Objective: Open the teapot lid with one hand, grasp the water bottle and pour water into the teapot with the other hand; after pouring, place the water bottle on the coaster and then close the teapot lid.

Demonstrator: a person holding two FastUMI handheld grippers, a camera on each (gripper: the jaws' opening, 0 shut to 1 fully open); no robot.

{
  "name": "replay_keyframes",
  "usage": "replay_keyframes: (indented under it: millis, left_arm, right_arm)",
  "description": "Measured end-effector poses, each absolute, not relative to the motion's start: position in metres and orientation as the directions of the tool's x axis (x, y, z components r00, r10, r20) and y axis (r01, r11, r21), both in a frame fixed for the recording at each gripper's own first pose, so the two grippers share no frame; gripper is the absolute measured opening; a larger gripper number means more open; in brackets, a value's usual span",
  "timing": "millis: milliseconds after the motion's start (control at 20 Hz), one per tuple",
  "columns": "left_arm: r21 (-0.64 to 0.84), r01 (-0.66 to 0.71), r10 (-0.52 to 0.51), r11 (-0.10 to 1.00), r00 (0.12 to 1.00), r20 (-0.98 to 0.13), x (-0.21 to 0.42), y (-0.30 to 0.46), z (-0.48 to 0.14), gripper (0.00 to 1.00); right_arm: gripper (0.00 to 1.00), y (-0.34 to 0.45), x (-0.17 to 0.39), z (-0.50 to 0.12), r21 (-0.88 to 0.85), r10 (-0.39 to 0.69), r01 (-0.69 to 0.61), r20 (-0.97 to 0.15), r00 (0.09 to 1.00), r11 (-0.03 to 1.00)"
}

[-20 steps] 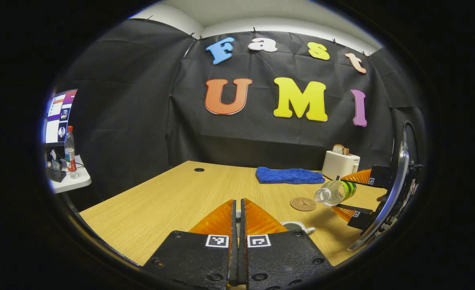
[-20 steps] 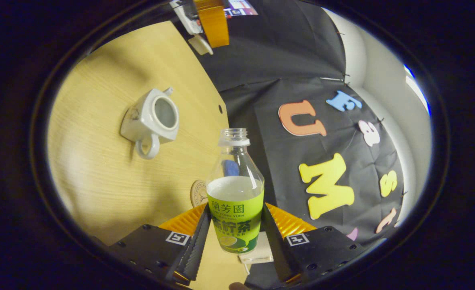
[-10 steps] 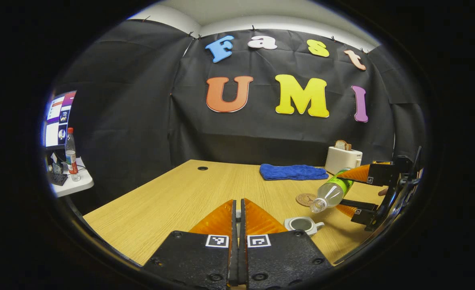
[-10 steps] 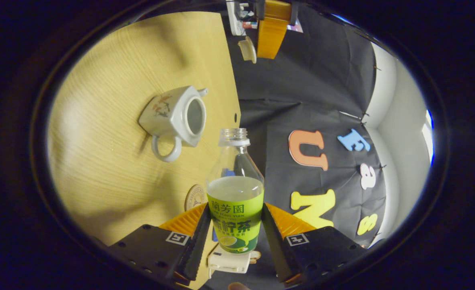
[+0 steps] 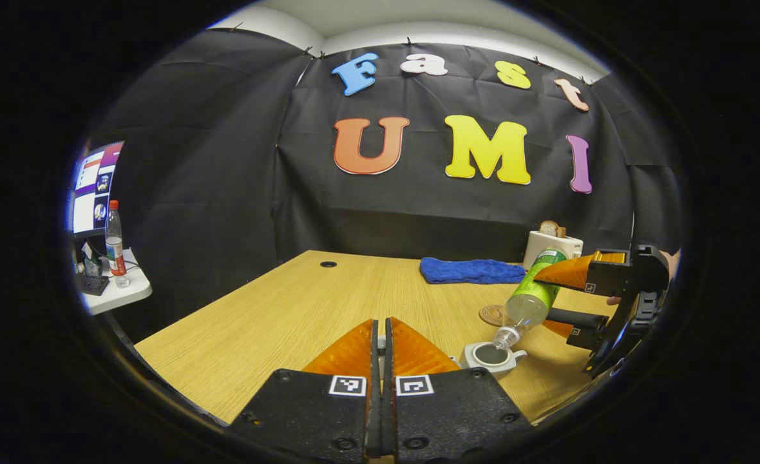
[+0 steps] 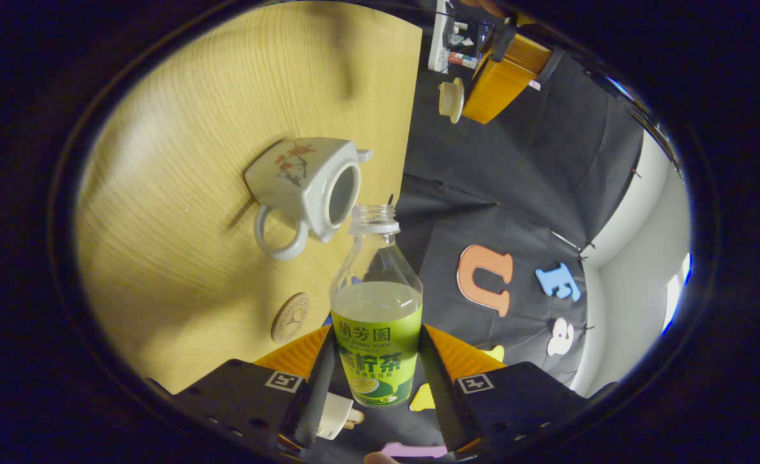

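Observation:
The white teapot [image 5: 491,356] stands open on the wooden table [image 5: 277,316], just right of my left gripper [image 5: 380,335]. My left gripper is shut, and in the right gripper view the teapot lid [image 6: 449,100] hangs at the tips of the left gripper [image 6: 470,106], above the table. My right gripper [image 6: 377,335] is shut on the green-labelled water bottle [image 6: 377,309]. The bottle [image 5: 529,296] is tipped neck down, its open mouth just over the teapot's [image 6: 306,187] opening. The round coaster [image 5: 493,315] lies behind the teapot.
A blue towel [image 5: 470,270] and a white toaster [image 5: 551,248] with bread in it sit at the table's back right. A cable hole [image 5: 328,264] is at the back. A side table [image 5: 119,296] with a bottle and a monitor stands at far left.
My right gripper has tipped the bottle further, from nearly level to neck down, and brought its mouth down over the teapot's opening. My left gripper stays shut, holding the lid aside.

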State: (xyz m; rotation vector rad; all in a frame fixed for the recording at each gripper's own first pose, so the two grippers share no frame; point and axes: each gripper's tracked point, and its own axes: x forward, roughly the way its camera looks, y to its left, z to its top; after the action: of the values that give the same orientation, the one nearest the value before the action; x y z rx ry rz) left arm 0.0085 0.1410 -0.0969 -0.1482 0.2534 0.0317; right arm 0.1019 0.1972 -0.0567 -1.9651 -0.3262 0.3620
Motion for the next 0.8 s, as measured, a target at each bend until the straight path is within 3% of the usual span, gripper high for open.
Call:
replay_keyframes:
  millis: [800]
  left_arm:
    - [-0.142,-0.047,0.01,0.989,0.967,-0.253,0.005,0.145,-0.095,0.03]
  right_arm:
    - [0.71,0.205,0.095,-0.042,-0.791,0.41,0.196,-0.074,0.909,-0.58]
